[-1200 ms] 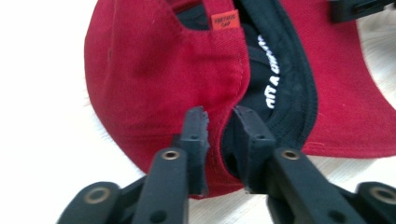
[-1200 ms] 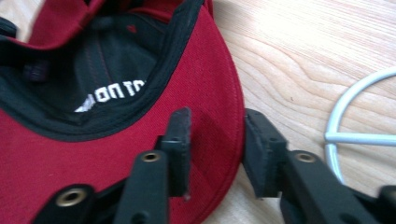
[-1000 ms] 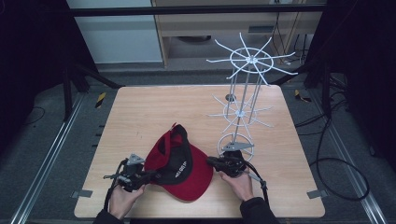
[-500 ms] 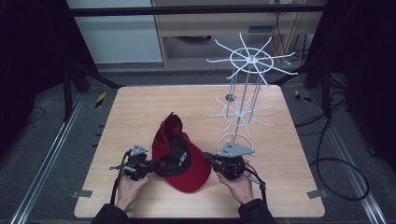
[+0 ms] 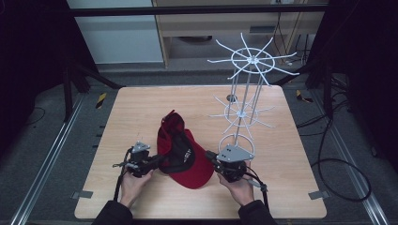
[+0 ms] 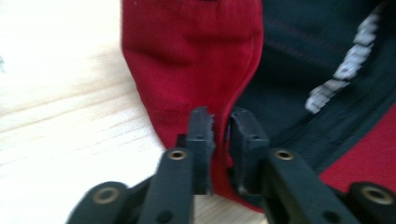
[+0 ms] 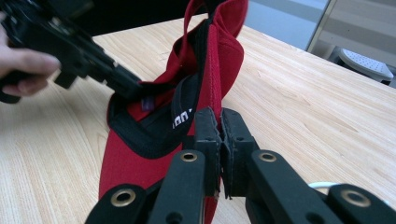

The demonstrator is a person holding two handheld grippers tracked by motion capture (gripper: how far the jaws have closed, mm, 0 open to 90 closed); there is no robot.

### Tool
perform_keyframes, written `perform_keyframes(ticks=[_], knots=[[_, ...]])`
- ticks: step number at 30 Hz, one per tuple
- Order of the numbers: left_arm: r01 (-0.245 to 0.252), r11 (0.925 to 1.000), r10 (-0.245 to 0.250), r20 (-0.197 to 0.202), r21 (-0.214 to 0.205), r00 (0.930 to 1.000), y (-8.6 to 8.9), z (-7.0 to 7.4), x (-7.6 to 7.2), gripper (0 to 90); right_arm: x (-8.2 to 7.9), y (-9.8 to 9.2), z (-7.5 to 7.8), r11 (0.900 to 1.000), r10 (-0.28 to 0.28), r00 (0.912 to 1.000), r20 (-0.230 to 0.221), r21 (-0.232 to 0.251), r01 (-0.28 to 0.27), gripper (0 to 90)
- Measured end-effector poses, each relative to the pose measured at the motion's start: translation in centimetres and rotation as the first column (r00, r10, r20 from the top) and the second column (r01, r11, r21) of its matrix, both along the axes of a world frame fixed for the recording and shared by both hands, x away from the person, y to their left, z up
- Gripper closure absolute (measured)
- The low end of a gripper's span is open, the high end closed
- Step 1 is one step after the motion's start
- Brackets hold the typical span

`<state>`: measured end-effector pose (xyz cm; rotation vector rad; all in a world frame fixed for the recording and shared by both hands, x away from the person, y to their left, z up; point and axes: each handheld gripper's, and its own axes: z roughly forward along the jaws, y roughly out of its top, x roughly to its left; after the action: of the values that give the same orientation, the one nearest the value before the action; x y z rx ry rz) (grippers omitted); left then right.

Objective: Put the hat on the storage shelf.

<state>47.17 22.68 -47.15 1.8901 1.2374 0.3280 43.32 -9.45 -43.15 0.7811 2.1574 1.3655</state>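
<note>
A red cap (image 5: 180,150) with a black lining stands tipped up on the wooden table (image 5: 136,108), its opening up, between my two grippers. My left gripper (image 5: 157,161) is at the cap's left rim. In the left gripper view its jaws (image 6: 222,126) have just been opening and stand slightly apart, with the red rim (image 6: 187,60) between the pads. My right gripper (image 5: 211,159) is shut on the cap's right edge near the brim. In the right gripper view its pads (image 7: 220,116) meet on the red cloth (image 7: 219,60). The left gripper (image 7: 126,84) shows across the cap.
A white wire hanging rack (image 5: 244,112) with spoked tiers stands on the table just behind my right gripper, its ring base (image 5: 234,140) close to the cap. Dark frame legs and cables lie on the floor around the table.
The cap has gone from lying flatter on the table to tipped up with its crown raised. Both grippers moved in toward it, and the right one rose.
</note>
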Motion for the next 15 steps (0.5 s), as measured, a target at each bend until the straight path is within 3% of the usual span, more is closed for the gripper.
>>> perform_keyframes(ticks=[4, 8, 15], knots=[[-0.011, 0.9978, 0.013, 0.033, -0.066, 0.9994, 0.8, 2.0, -0.8, 68.2, -0.2, 0.0, 0.0, 1.0000, -0.002, 0.9999, 0.011, -0.007, 0.003, 86.9], [0.020, 0.9938, -0.011, 0.080, -0.110, 0.9967, 0.5, 4.3, -1.6, 63.3, -0.4, 0.1, 0.0, 0.9999, -0.004, 0.9998, 0.018, -0.011, 0.004, 86.9], [0.059, 0.9934, -0.048, 0.119, -0.098, 0.9917, -2.0, 7.0, -0.8, 55.5, -0.3, -0.1, -0.1, 1.0000, -0.007, 0.9999, 0.010, -0.004, 0.007, 86.8]])
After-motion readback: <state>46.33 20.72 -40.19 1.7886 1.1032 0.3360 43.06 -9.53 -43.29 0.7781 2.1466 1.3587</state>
